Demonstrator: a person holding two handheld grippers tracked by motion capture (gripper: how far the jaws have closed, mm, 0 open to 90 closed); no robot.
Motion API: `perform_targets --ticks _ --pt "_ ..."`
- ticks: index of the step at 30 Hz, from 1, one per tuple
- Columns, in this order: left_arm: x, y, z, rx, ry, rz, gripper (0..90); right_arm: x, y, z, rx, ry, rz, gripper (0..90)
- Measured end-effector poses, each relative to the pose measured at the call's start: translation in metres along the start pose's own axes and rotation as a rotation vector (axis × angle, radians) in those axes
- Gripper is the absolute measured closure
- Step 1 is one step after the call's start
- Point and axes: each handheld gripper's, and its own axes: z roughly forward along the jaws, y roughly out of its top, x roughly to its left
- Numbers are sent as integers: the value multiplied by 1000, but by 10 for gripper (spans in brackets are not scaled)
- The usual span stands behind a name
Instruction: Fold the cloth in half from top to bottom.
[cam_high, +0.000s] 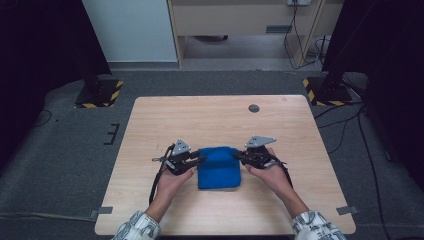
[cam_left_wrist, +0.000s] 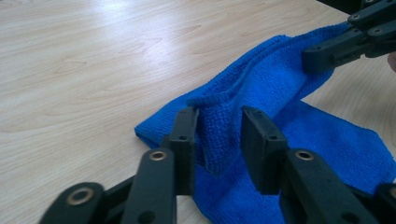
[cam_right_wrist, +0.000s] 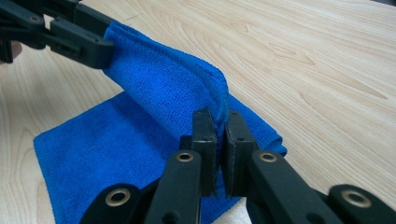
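Fingers of the right gripper (cam_right_wrist: 220, 154) are clamped on the cloth's (cam_high: 218, 167) raised edge, the left gripper's (cam_left_wrist: 223, 140) are apart around it; folding is judged barely begun.

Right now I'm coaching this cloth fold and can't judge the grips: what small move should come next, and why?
Probably shut the left gripper first. Its jaws stand open around a raised corner of the blue cloth, while the right gripper already pinches the other raised corner. With both corners held, the edge could be lifted evenly over the table.
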Motion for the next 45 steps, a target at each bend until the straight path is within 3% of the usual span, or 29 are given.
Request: perform_targets --ticks 11,19,29,34,41,45 --pt "-1 -1 -4 -9 7 -20 572 6 -4 -1 1 19 -8 857" --pt "-5 -1 -16 -40 15 -21 477 15 -10 -5 9 29 -33 820" --pt "2 -6 -9 -37 59 -42 434 26 -25 -10 38 54 -65 668" --pt "-2 -10 -5 -13 57 -17 417 29 -28 -16 58 46 -69 557" --pt "-8 -23 -5 37 62 31 399 31 -22 -30 -3 25 -43 409" --pt "-6 -28 -10 39 64 28 384 31 -19 -28 -15 -11 -54 360"
